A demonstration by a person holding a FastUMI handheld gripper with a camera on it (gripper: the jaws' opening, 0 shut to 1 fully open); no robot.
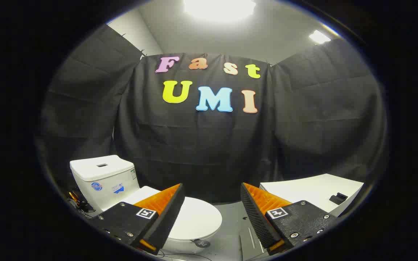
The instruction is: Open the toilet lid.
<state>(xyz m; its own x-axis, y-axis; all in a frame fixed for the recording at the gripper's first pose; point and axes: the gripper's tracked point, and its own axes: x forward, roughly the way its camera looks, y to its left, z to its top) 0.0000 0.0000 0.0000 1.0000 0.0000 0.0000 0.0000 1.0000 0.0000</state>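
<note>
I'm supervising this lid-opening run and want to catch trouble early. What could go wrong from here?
1. The gripper is open and high, touching nothing; the closed toilet lid lies below and behind its left finger, so the approach could miss the lid's front edge.
2. The lid looks smooth and low, so the fingers may slip off instead of catching under it.
3. The white cabinet stands close by the right finger; a wide swing could hit it.

Mock bathroom in a recording booth — black cloth walls, white toilet w/ closed lid, ceiling lights.
</note>
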